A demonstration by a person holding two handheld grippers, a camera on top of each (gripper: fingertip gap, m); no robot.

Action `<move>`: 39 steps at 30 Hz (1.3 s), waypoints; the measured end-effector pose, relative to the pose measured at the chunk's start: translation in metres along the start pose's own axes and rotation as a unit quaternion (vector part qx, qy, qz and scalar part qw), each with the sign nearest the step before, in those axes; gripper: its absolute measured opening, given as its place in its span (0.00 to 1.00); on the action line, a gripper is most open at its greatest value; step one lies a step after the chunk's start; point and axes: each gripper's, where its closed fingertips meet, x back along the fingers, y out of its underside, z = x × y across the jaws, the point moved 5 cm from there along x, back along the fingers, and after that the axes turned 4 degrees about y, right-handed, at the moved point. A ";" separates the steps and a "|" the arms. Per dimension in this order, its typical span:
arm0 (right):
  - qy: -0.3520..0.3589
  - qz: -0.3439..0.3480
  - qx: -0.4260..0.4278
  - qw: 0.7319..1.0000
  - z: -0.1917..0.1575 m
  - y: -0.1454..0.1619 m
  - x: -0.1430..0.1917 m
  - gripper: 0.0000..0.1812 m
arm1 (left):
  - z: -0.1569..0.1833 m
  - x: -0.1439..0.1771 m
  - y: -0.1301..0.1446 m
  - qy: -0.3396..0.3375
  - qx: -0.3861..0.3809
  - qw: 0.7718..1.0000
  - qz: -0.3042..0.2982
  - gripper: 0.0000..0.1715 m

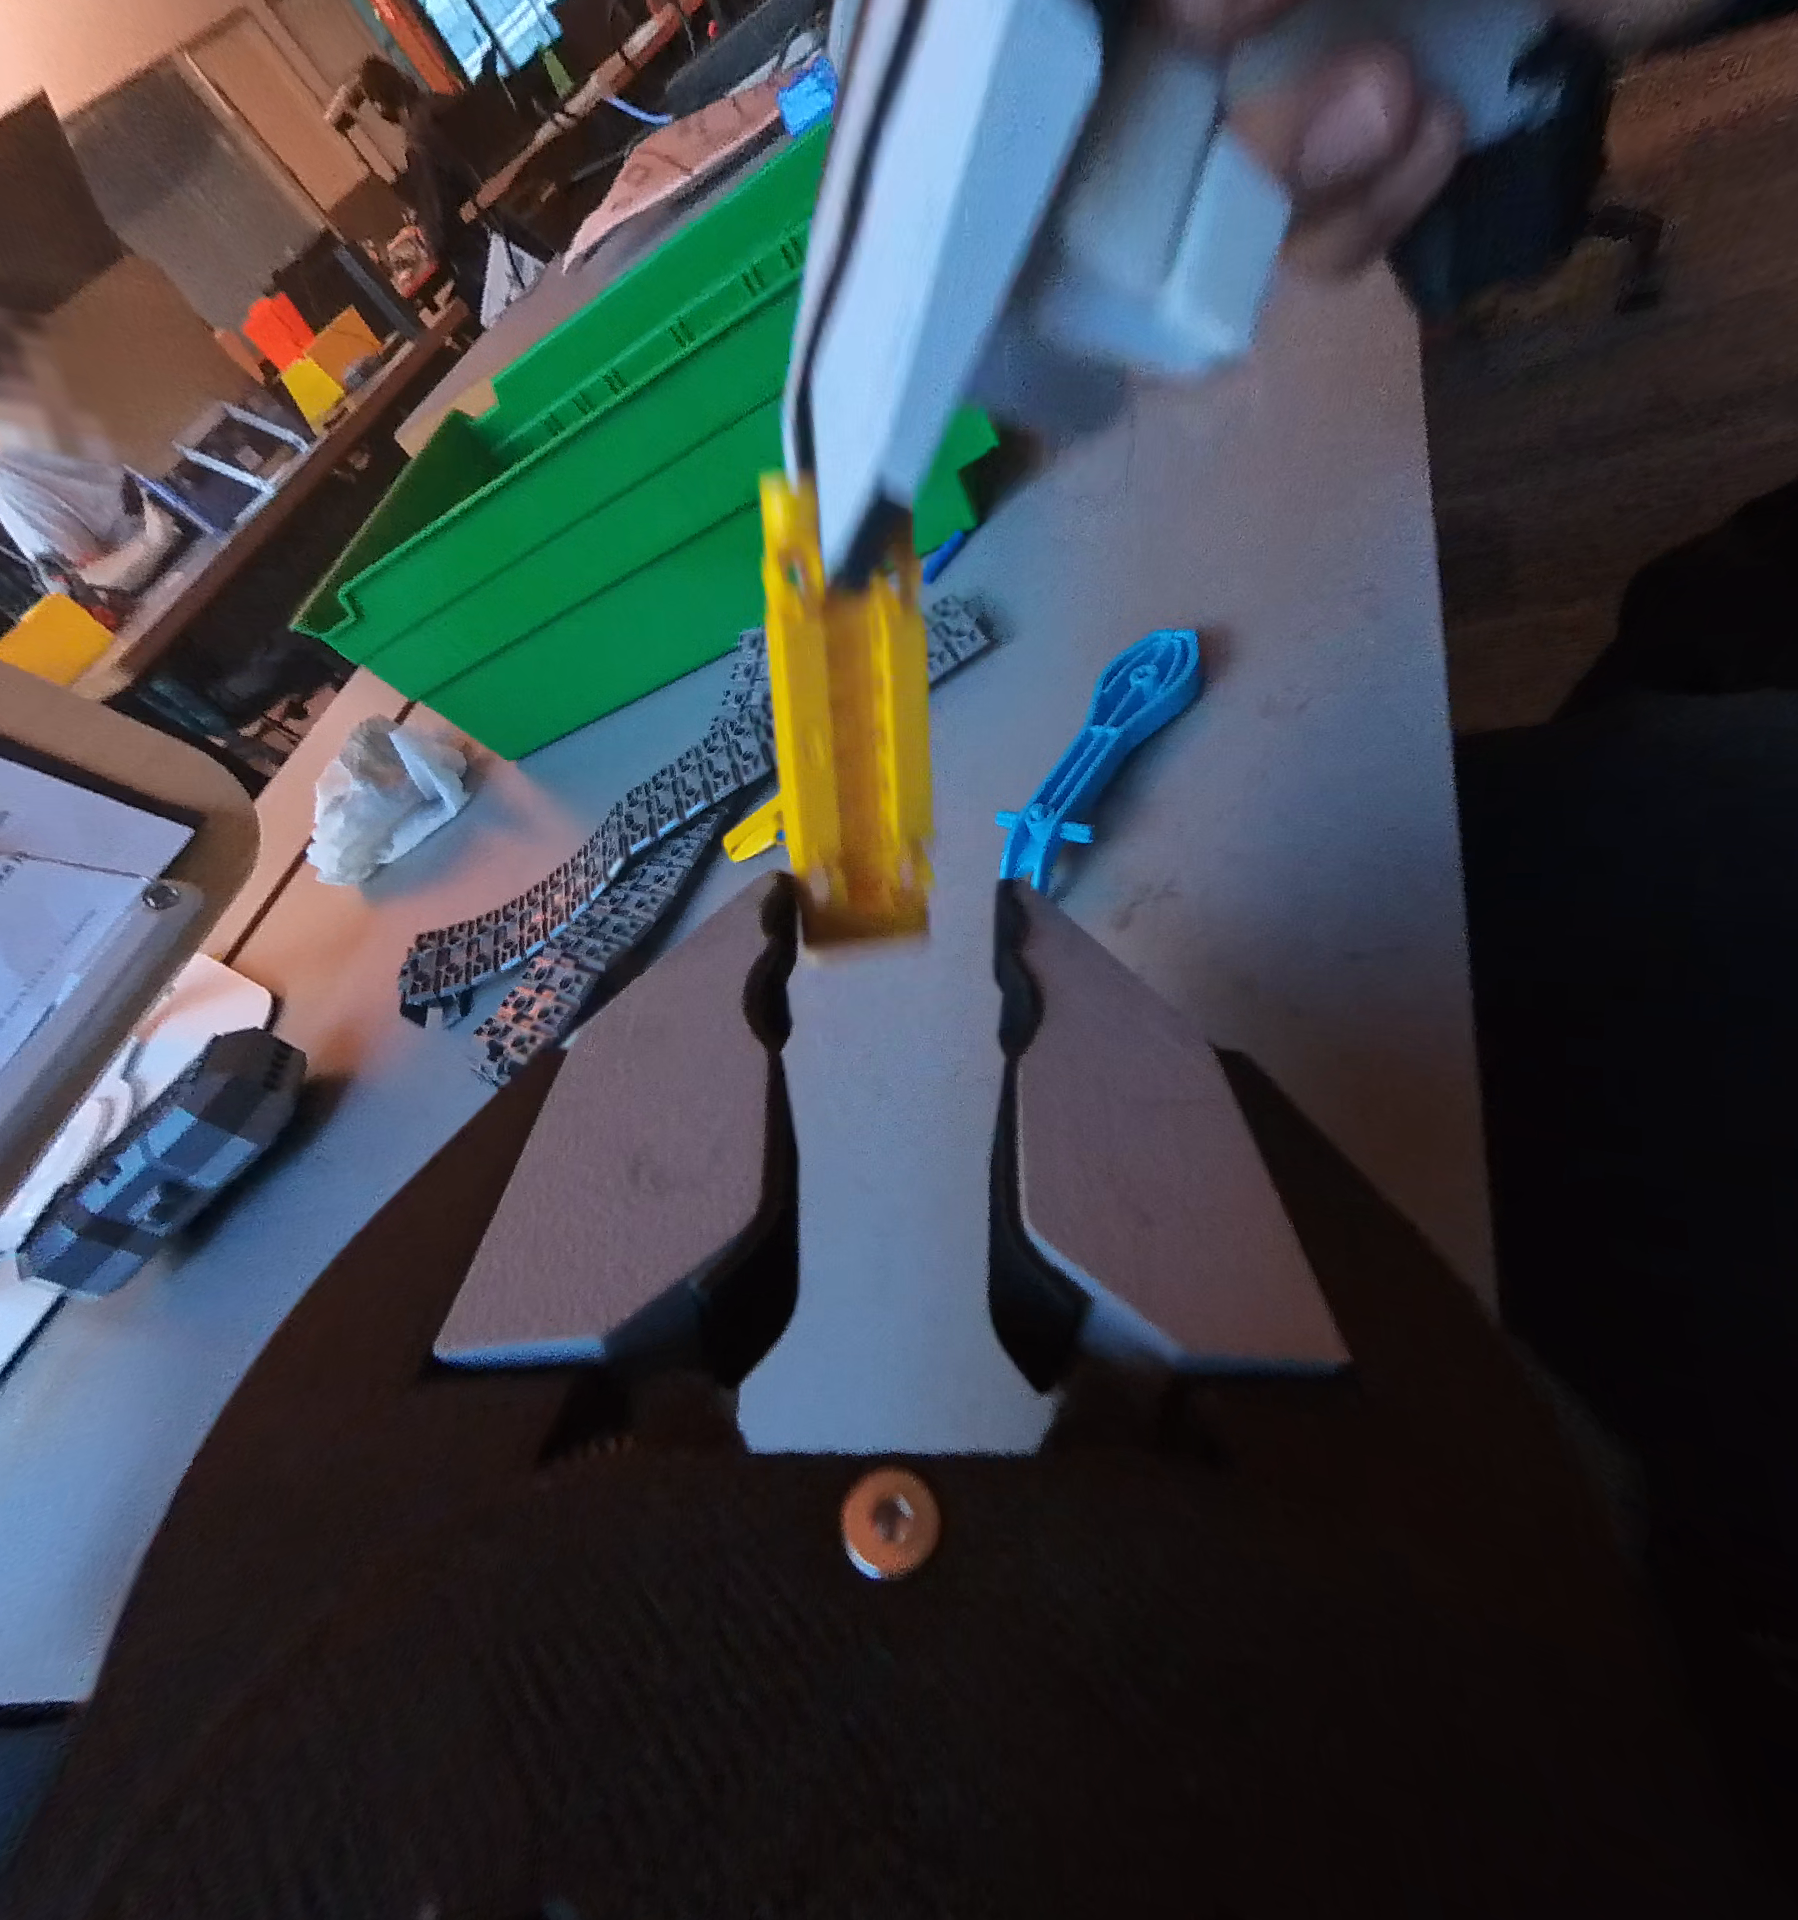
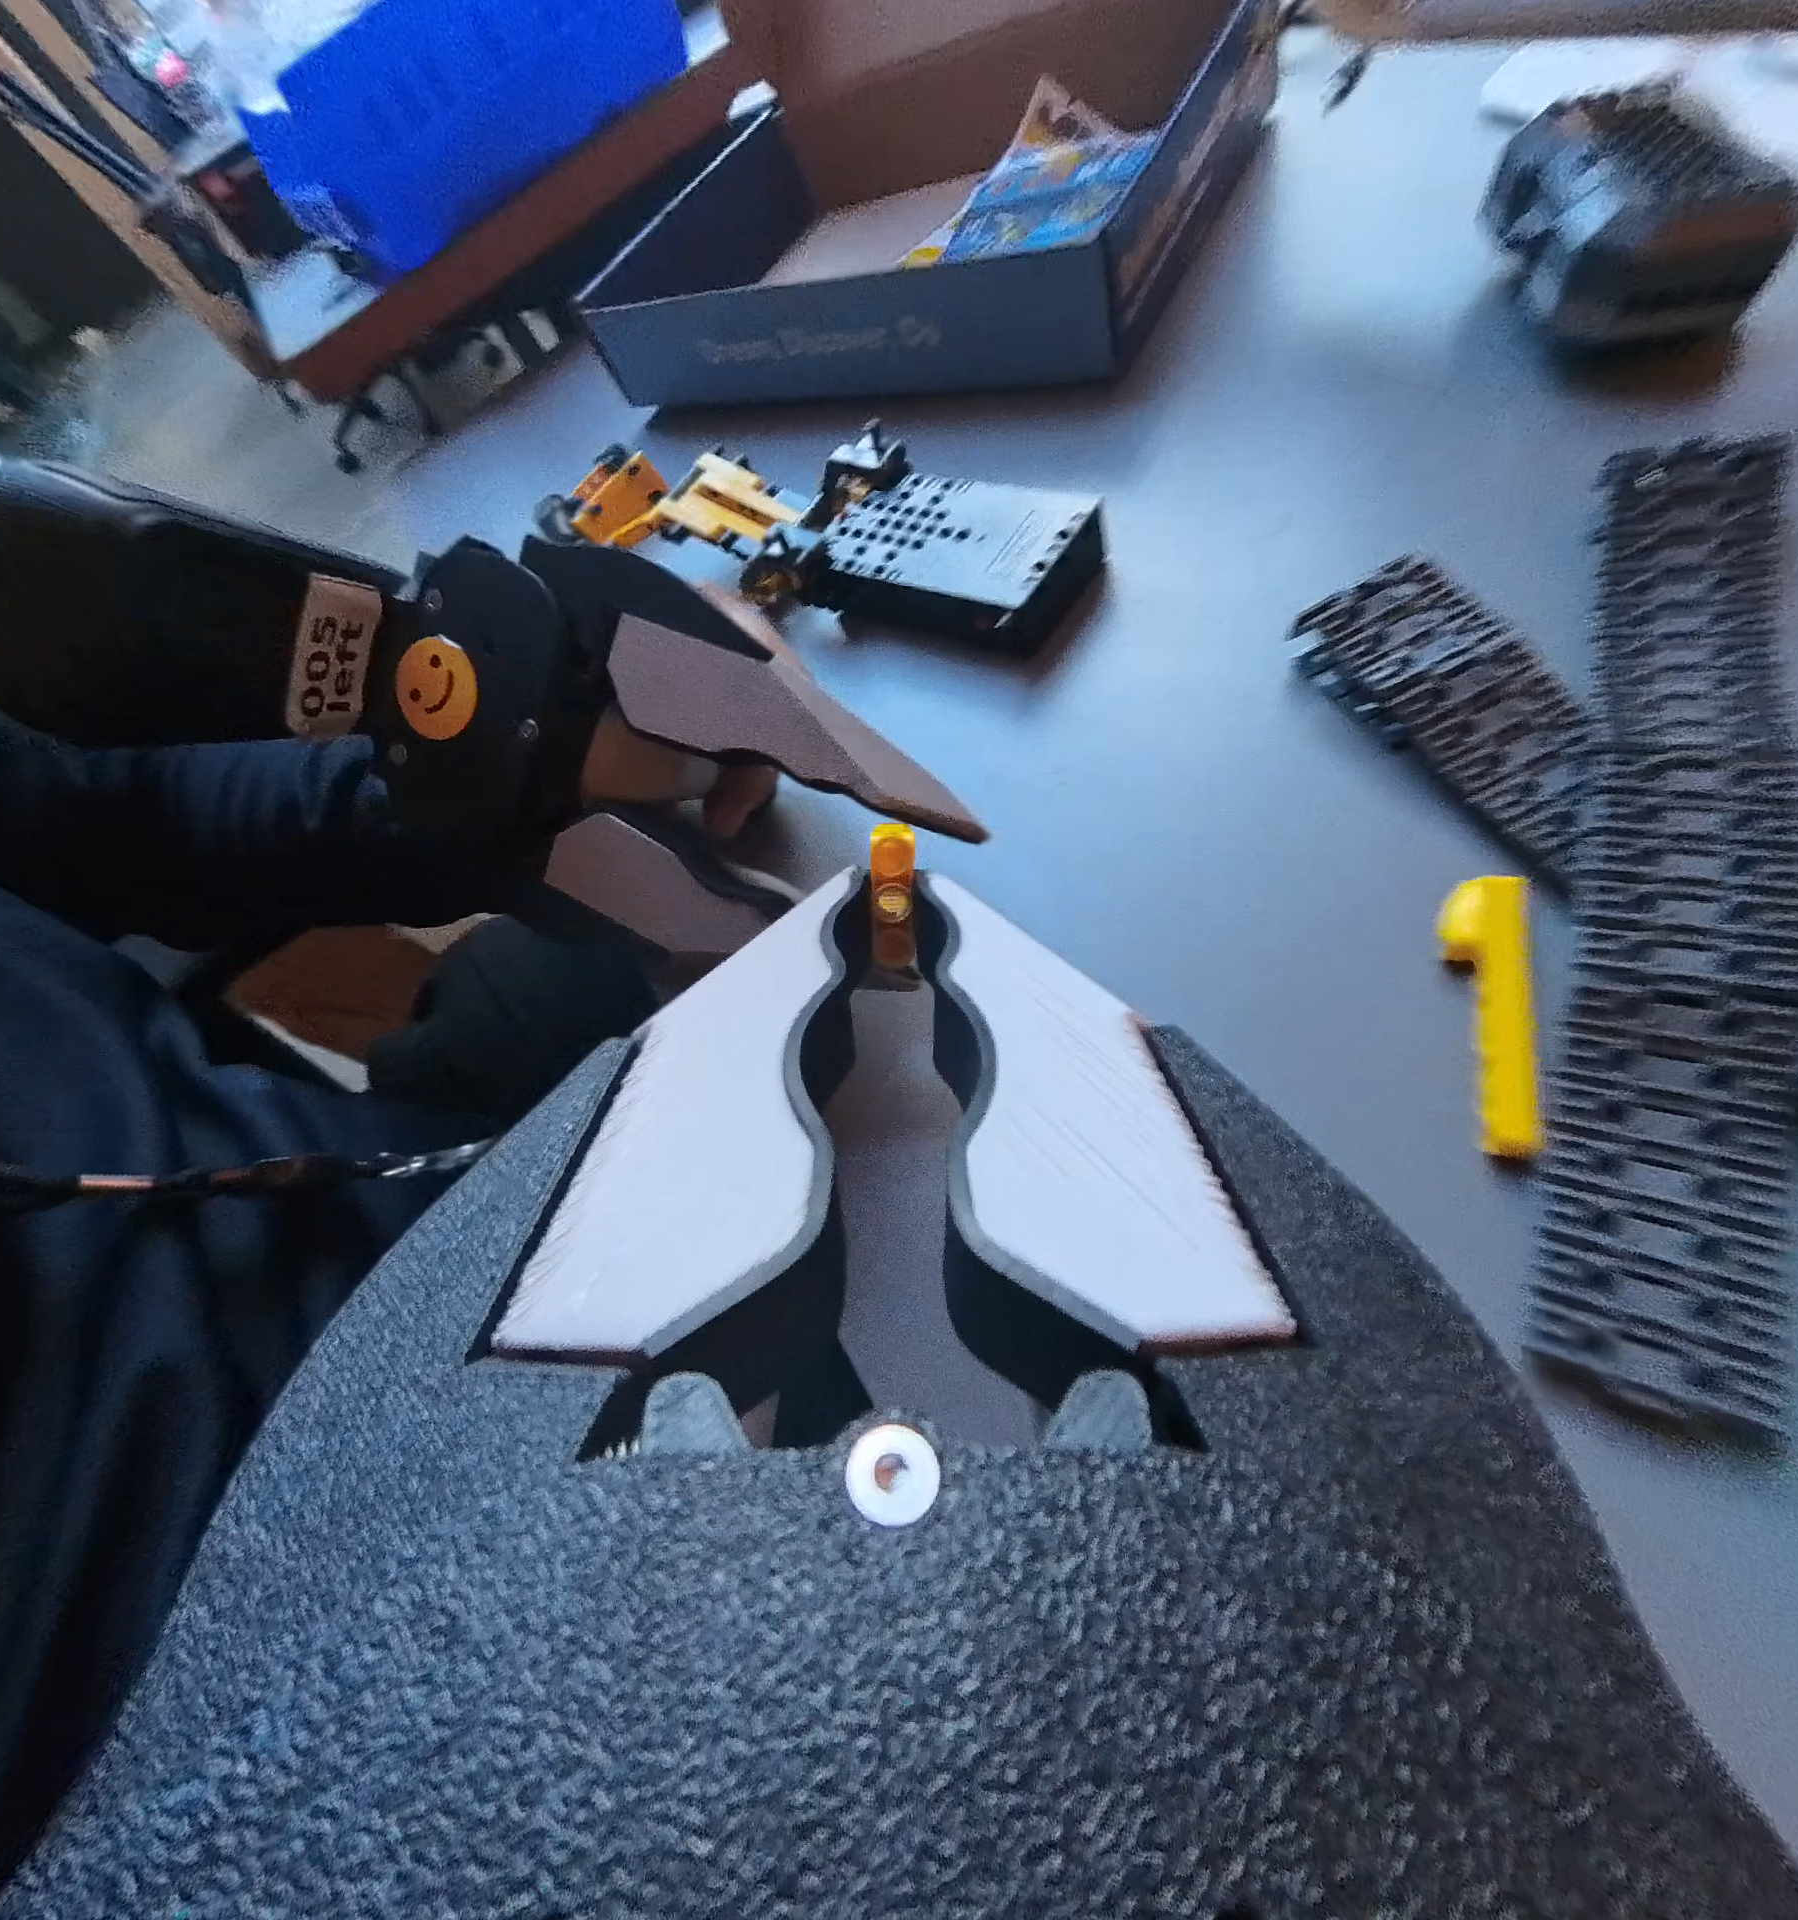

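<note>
My right gripper (image 2: 890, 883) is shut on a long yellow beam assembly (image 2: 890, 844), gripping its top end. In the left wrist view this gripper (image 1: 859, 545) comes down from above, and the yellow assembly (image 1: 853, 727) hangs upright from it. My left gripper (image 1: 895, 914) is open, and the assembly's lower end sits between its tips, against the left fingertip (image 1: 775, 914). In the right wrist view, a black-gloved hand holds the left gripper, whose upper finger (image 2: 770, 727) reaches over the yellow piece.
Black track strips (image 1: 604, 894) lie on the grey table (image 1: 1290, 831), with a blue part (image 1: 1103, 748), a green bin (image 1: 583, 540) and crumpled wrap (image 1: 386, 800). A yellow L-beam (image 2: 1492, 1018), a black block with a yellow arm (image 2: 936, 551) and an open box (image 2: 874, 312) lie farther off. Across from one pair of fingers to the other is roughly 4 cm.
</note>
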 end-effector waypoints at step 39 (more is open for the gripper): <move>0.179 -0.172 0.159 0.955 0.108 0.042 -0.039 0.03 | -0.019 -0.007 0.012 0.042 0.130 0.990 -0.029 0.19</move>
